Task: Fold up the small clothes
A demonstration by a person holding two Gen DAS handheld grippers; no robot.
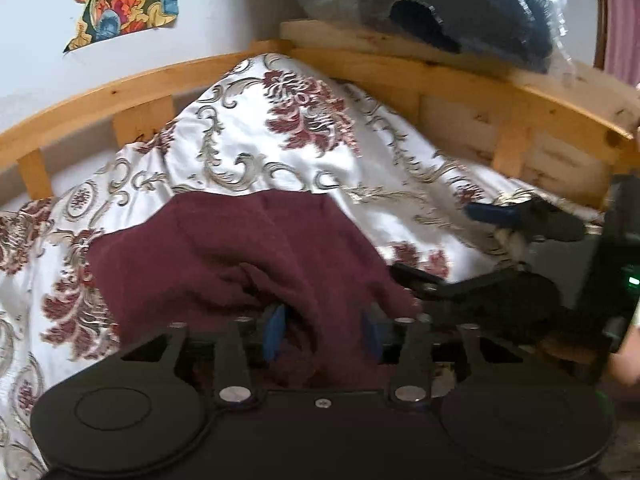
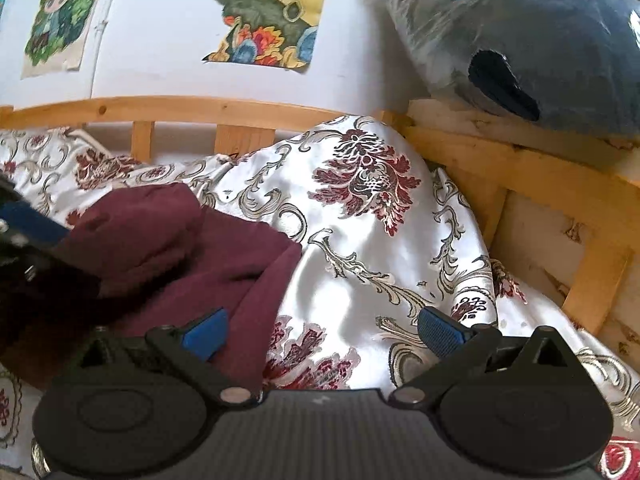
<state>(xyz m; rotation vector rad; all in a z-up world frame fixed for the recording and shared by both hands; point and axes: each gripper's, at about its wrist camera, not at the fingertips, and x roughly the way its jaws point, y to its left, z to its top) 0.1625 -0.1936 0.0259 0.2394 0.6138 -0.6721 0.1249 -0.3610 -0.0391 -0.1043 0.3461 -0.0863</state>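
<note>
A maroon garment (image 1: 224,252) lies bunched on the white floral bedspread (image 1: 256,148). My left gripper (image 1: 322,334) has its blue pads (image 1: 274,332) on either side of a fold of that garment, which drapes between and over the fingers. In the right wrist view the same maroon garment (image 2: 192,248) lies at the left. My right gripper (image 2: 322,334) is open and empty, just right of the garment's edge, above the bedspread (image 2: 360,240). The left gripper shows at that view's left edge (image 2: 28,240). The right gripper shows in the left wrist view (image 1: 520,224).
A wooden bed rail (image 1: 120,92) runs along the far side and a wooden headboard (image 2: 540,184) stands at the right. A plastic-wrapped dark blue plush (image 2: 540,40) rests on top of it. Posters (image 2: 272,16) hang on the white wall.
</note>
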